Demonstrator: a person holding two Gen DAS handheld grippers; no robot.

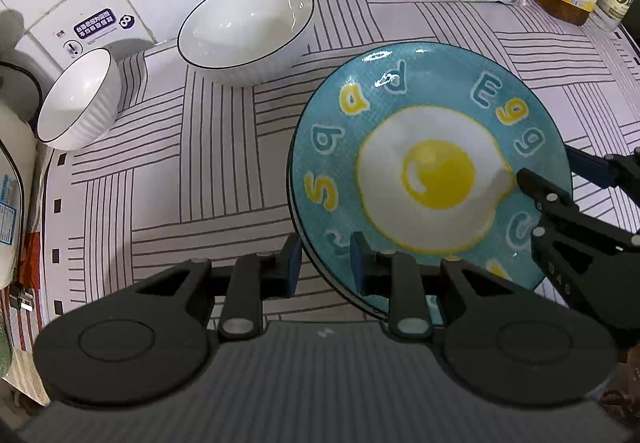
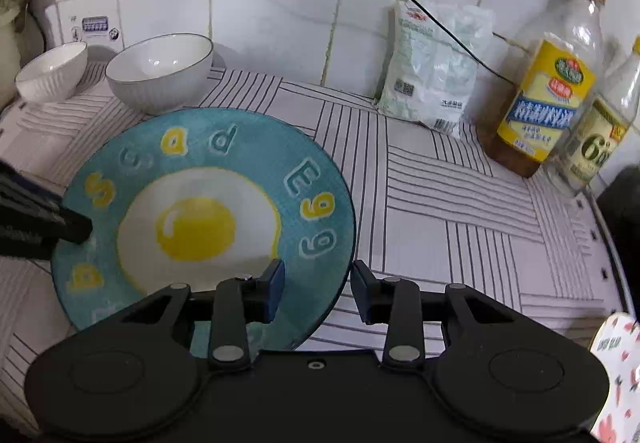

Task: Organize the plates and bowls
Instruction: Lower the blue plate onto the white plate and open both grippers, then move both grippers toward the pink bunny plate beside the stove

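- Blue egg plate is sitting on the striped mat, in front of the large bowl.
- Left gripper is straddling the plate's near rim, fingers spread.
- Right gripper is straddling the opposite rim, fingers apart.
- Small bowl is standing just beside the large one.
- Bottles are standing at the wall.

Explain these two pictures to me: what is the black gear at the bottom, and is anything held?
Each picture comes from a camera on a handheld two-finger gripper, looking along its fingers. The left gripper and right gripper both straddle the rim of a blue fried-egg plate with jaws apart, so nothing looks clamped. Whether the plate rests on the striped mat is unclear. Behind stand a large white bowl and a small white bowl; to the right, a white bag and bottles.
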